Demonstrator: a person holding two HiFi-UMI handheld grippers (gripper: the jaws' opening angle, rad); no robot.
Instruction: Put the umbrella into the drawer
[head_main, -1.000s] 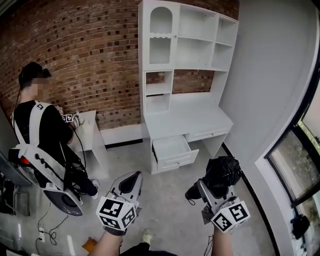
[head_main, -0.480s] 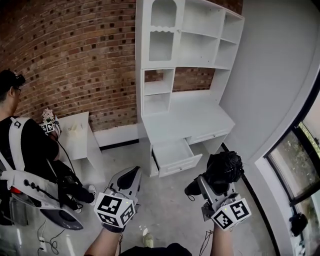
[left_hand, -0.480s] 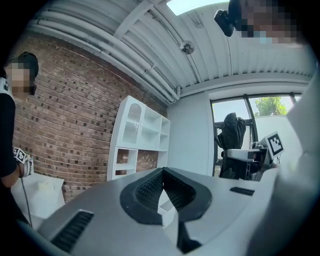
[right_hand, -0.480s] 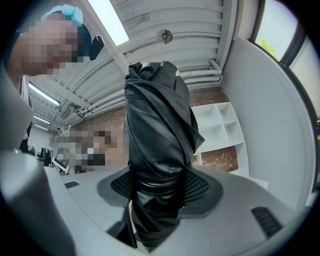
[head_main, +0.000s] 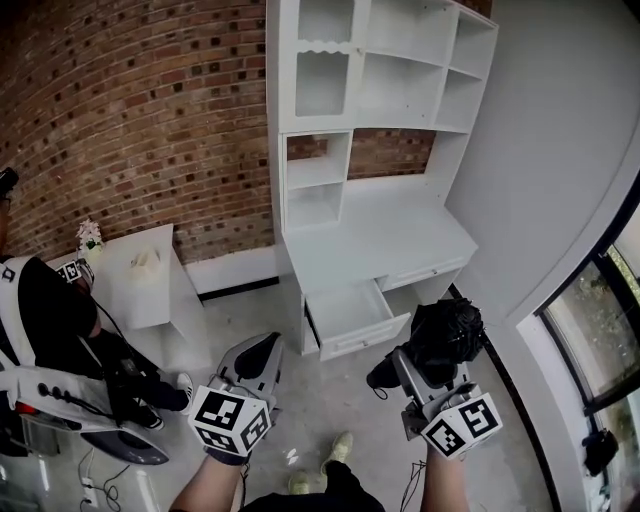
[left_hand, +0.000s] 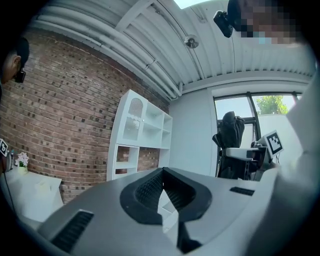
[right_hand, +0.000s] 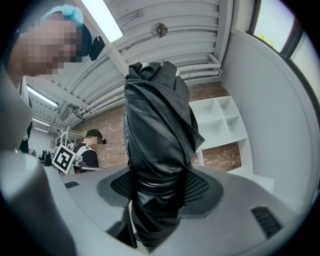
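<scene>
A folded black umbrella (head_main: 445, 335) (right_hand: 157, 150) stands upright between the jaws of my right gripper (head_main: 420, 368) (right_hand: 159, 192), which is shut on it. The white desk's drawer (head_main: 352, 310) hangs pulled out, a little ahead of both grippers and seemingly bare inside. My left gripper (head_main: 252, 362) (left_hand: 162, 192) is held low at the left with its jaws shut and nothing between them. In the left gripper view the umbrella (left_hand: 230, 142) and the right gripper's marker cube (left_hand: 273, 142) show at the right.
A white desk (head_main: 375, 235) with a shelf unit (head_main: 370, 90) stands against the brick wall (head_main: 140, 110). A small white table (head_main: 140, 275) is at the left, where a seated person (head_main: 45, 330) in black works. A grey wall (head_main: 560, 170) and window (head_main: 610, 330) close the right side.
The head view has shifted so the desk and open drawer sit closer and more central. The seated person has slid toward the left edge. Both grippers keep their hold and pose.
</scene>
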